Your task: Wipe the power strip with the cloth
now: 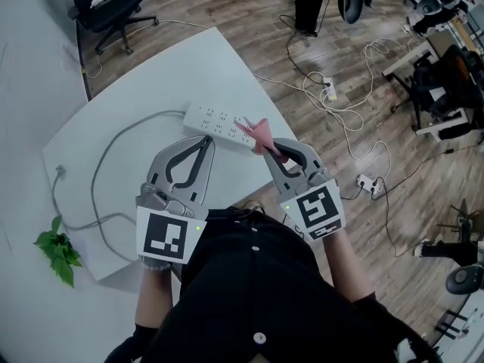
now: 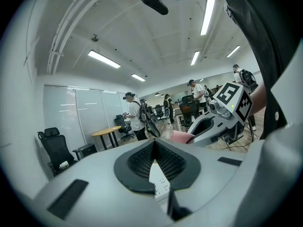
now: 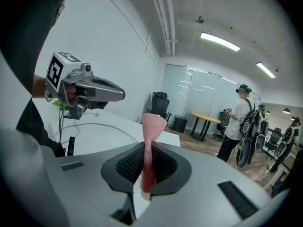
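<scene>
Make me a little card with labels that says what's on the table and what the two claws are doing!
table: white, bent shape
power strip: white, lying flat on the table
cord: grey, looping off to the left
cloth: pink, over the strip's right end
right claw: shut on the cloth
left claw: shut, nothing in it, near the strip
green leaves: by the table's left corner
</scene>
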`<action>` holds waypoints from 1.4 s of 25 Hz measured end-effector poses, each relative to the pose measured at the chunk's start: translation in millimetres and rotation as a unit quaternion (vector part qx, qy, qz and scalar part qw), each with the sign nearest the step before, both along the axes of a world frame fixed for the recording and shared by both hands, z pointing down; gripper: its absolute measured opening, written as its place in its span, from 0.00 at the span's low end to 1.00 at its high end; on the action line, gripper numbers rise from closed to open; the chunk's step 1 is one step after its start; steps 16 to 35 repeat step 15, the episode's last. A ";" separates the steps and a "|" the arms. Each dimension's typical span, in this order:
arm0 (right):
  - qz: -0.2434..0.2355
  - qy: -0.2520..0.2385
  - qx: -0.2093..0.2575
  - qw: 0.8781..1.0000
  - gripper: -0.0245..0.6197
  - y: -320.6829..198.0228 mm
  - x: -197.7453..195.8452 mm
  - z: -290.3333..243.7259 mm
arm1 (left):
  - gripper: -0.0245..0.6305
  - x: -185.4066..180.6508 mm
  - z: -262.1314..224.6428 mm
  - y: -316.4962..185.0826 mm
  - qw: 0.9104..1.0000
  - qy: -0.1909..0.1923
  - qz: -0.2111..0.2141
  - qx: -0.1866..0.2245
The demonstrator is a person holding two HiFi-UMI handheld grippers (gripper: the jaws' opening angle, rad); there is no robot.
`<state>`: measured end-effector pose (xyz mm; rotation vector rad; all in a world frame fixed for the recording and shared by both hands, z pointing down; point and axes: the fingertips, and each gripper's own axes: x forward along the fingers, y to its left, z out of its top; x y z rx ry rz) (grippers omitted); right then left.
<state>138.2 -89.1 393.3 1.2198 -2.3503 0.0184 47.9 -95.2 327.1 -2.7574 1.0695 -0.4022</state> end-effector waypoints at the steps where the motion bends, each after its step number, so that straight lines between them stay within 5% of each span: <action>1: -0.002 0.000 0.000 1.000 0.12 0.1 -2.2 0.2 | 0.06 -0.7 0.1 -0.2 1.000 -0.001 0.001 0.002; 35: -0.003 -0.001 -0.006 1.000 0.11 -1.4 -6.4 5.3 | 0.06 -5.6 4.0 -6.8 1.000 -0.008 -0.006 0.005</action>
